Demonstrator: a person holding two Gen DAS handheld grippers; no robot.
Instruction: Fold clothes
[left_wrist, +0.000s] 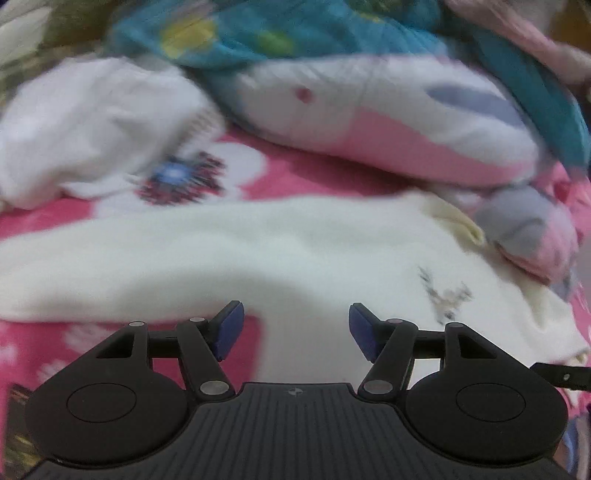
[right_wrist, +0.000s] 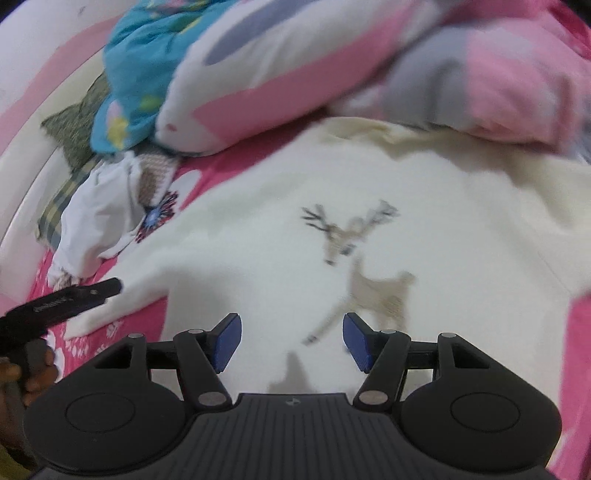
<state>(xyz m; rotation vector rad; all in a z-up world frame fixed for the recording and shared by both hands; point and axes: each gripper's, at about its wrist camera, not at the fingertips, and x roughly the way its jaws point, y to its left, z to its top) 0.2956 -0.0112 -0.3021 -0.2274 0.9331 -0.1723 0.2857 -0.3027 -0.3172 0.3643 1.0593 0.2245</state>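
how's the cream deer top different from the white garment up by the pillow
The cream deer top lies spread flat; the white garment sits crumpled in a heap. The top carries a deer print; the white garment looks plain. The top covers far more bedsheet. Neither is gripped.

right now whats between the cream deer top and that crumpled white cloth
In the right wrist view, a strip of pink floral bedsheet separates the cream deer top from the crumpled white cloth, which otherwise nearly meet.

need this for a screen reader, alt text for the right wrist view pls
A cream top with a reindeer print lies spread on a pink floral bedspread, the open right tool above it holding nothing. Pillows and crumpled clothes sit behind.
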